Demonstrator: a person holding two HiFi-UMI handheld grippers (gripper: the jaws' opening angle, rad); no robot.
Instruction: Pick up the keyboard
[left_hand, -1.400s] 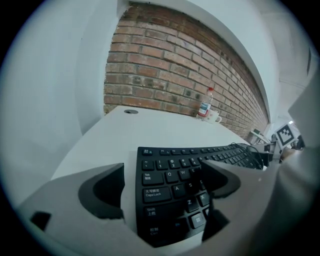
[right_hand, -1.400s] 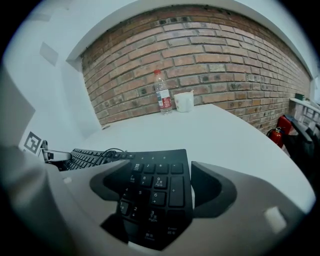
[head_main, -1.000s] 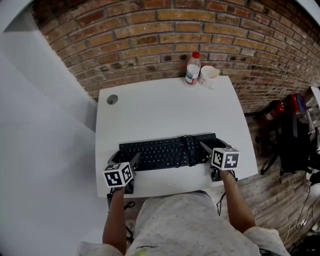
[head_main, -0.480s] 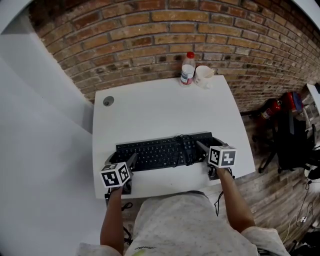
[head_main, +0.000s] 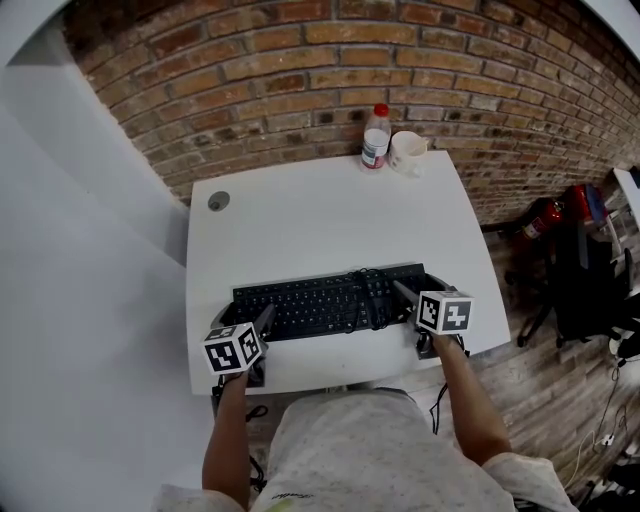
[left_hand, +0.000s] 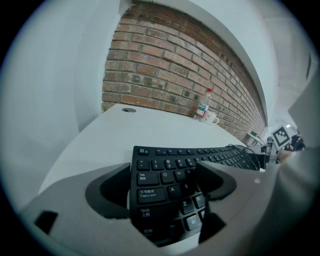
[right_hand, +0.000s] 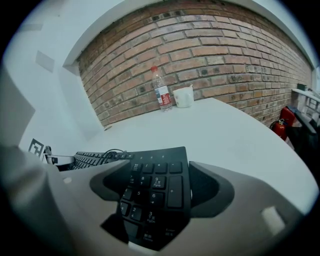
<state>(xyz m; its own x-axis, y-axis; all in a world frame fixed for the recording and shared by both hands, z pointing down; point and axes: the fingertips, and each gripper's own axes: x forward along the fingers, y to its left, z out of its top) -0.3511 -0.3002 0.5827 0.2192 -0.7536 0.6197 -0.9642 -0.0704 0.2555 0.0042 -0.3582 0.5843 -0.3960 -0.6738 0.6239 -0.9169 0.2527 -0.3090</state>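
A black keyboard (head_main: 330, 303) with a coiled cable on it lies flat near the front of the white table (head_main: 320, 220). My left gripper (head_main: 250, 322) holds its left end (left_hand: 165, 190). The outer pad sits against the end edge and the inner jaw lies over the letter keys. My right gripper (head_main: 420, 295) holds the number-pad end (right_hand: 155, 192) the same way, with its outer pad against the right edge. Both sets of jaws stand wide, closed on the keyboard.
A plastic bottle (head_main: 376, 138) with a red cap and a white mug (head_main: 408, 152) stand at the table's far edge against the brick wall. A round cable hole (head_main: 218, 201) is at the far left. A red fire extinguisher (head_main: 545, 215) and a chair stand to the right on the floor.
Only the head camera has shifted a little. Both grippers and the keyboard stay where they were.
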